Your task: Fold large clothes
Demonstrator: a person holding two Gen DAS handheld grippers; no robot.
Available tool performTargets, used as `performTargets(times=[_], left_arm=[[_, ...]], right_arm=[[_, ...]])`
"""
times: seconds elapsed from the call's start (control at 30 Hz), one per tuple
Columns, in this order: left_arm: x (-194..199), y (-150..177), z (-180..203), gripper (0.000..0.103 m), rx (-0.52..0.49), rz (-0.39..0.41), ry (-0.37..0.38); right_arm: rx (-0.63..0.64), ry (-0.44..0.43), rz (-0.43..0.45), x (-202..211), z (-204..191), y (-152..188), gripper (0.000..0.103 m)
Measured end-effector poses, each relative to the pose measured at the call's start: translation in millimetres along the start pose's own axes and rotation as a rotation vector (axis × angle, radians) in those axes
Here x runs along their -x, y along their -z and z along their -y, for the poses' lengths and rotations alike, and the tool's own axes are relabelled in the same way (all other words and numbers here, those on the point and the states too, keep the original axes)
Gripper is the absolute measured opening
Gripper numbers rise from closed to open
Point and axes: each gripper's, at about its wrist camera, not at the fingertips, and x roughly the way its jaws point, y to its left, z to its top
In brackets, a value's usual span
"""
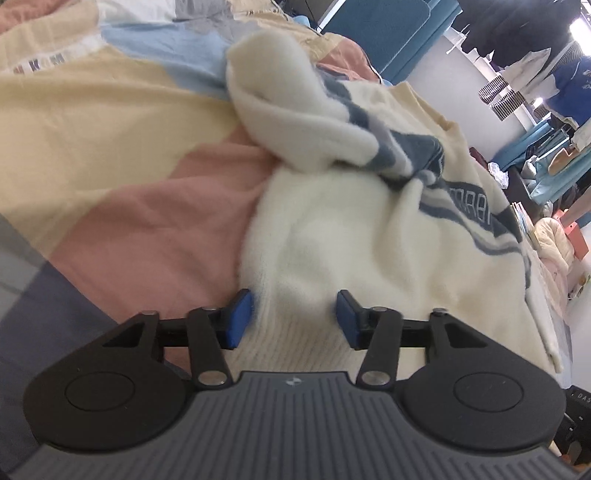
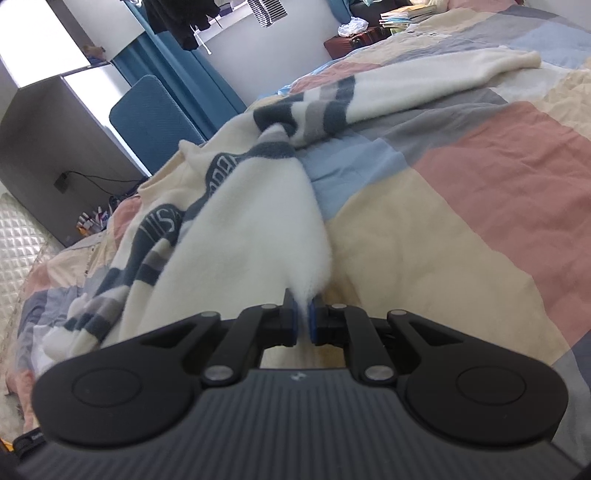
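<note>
A cream sweater (image 1: 354, 236) with dark blue and grey stripes and lettering lies rumpled on the patchwork bedspread (image 1: 129, 206). One sleeve (image 1: 280, 110) is bunched up beyond the body. My left gripper (image 1: 293, 317) hovers over the ribbed hem, jaws apart, with the hem between the blue pads (image 1: 240, 317) and a gap showing on each side. In the right wrist view the sweater (image 2: 236, 229) is pulled up into a ridge, and my right gripper (image 2: 303, 319) is shut on its edge. The other sleeve (image 2: 424, 77) stretches away across the bed.
The bedspread (image 2: 480, 206) has pink, yellow, blue and grey patches. A blue chair (image 2: 155, 118) and a white cabinet (image 2: 48, 122) stand beside the bed. Books (image 2: 406, 14) lie past the bed's far end. Clothes hang on a rack (image 1: 546, 74) at the right.
</note>
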Motion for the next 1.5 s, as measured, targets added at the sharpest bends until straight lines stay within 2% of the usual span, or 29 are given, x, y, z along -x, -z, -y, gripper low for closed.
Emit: performTargets(times=[0.03,0.07,0.1,0.27,0.33,0.37,0.43,0.6,0.67,0.77,0.83,0.87,0.9,0.93,0.97,1.0,1.13,1.27,1.33,1.4,1.5], left_arm=[[0,0,-1,0.035,0.01,-0.001,0.004],[2,-1,-1,0.021,0.019,0.005,0.011],[6,-1,-1,0.015,0.022,0.013,0.024],[41,1,6,0.011,0.023,0.055,0.102],[58,6,9,0.007,0.025,0.066,0.128],[64,8,10,0.0,0.026,0.065,0.136],[75,17,9,0.0,0.035,0.048,0.176],[79,25,4,0.0,0.036,0.022,0.187],[73,22,0,0.0,0.057,0.021,0.165],[65,10,-10,0.001,0.108,0.024,0.165],[61,-2,-18,0.013,0.155,0.034,0.146],[58,-9,-22,0.031,0.179,0.04,0.125],[55,-17,-28,0.044,0.208,0.056,0.099],[51,-26,-34,0.045,0.234,0.08,0.075],[49,-35,-39,0.046,0.252,0.099,0.056],[46,-44,-44,0.046,0.269,0.113,0.044],[28,-76,-69,0.046,0.367,0.159,0.017],[-3,-103,-83,0.046,0.441,0.175,0.082],[-19,-112,-82,0.046,0.446,0.188,0.111],[-39,-117,-73,0.046,0.401,0.174,0.074],[-64,-119,-74,0.044,0.442,0.177,0.073]], right_arm=[[0.0,0.005,-0.005,-2,1,0,0.009],[-0.003,0.007,-0.011,-4,2,-1,0.009],[-0.007,0.007,-0.014,-4,3,-1,0.009],[-0.013,-0.003,0.002,7,3,1,0.009],[0.025,0.015,0.028,17,-3,0,0.009],[0.04,0.028,0.043,22,-6,1,0.009],[0.048,0.049,0.06,32,-10,0,0.009],[0.075,0.124,0.052,35,-17,1,0.009],[0.099,0.149,0.047,30,-21,2,0.01],[0.074,0.142,0.042,26,-16,2,0.013],[0.041,0.13,0.043,27,-11,0,0.014],[0.037,0.118,0.042,27,-11,0,0.017],[0.039,0.11,0.046,28,-12,0,0.029],[0.047,0.101,0.057,29,-14,1,0.039],[0.055,0.085,0.07,30,-17,1,0.062],[0.066,0.067,0.086,31,-19,1,0.066],[0.119,0.027,0.114,31,-32,1,0.065],[0.133,-0.031,0.069,16,-39,5,0.065],[0.147,-0.046,0.037,6,-44,9,0.065],[0.178,-0.057,0.017,-4,-49,14,0.065],[0.205,-0.06,-0.002,-23,-57,18,0.065]])
